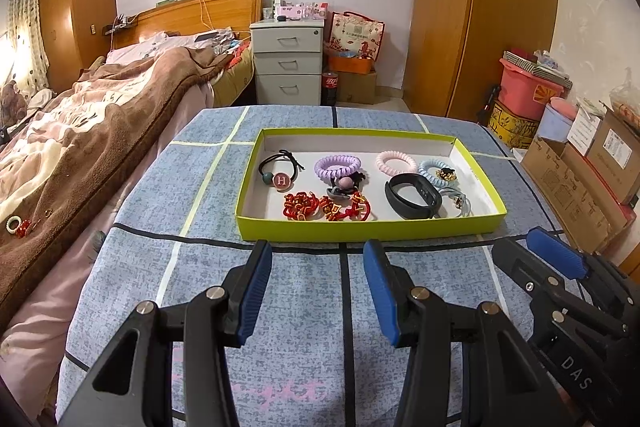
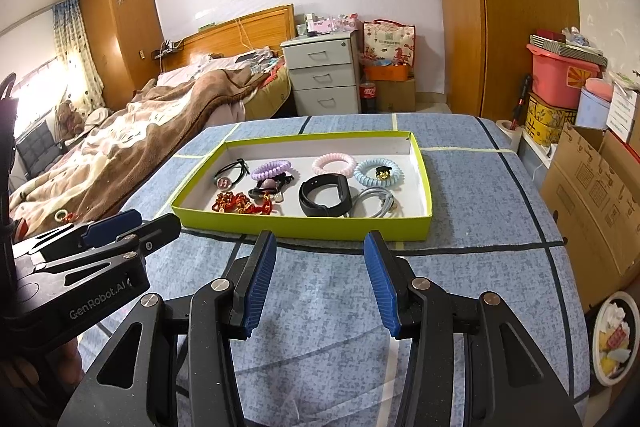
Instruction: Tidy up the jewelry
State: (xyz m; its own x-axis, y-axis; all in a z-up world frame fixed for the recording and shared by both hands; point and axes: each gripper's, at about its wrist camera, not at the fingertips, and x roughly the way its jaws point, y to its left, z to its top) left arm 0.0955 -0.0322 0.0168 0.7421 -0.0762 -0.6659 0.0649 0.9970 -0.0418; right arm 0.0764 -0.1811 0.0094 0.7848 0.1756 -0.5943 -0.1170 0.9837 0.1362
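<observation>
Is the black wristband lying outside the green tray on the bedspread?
No, the black wristband lies inside the green tray, beside the blue coil tie.

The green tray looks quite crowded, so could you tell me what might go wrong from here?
Both grippers, left and right, are open short of the green tray. The red knotted bracelets lie tangled together, so picking one may drag another. The black band touches the grey hair tie, which may shift along.
</observation>
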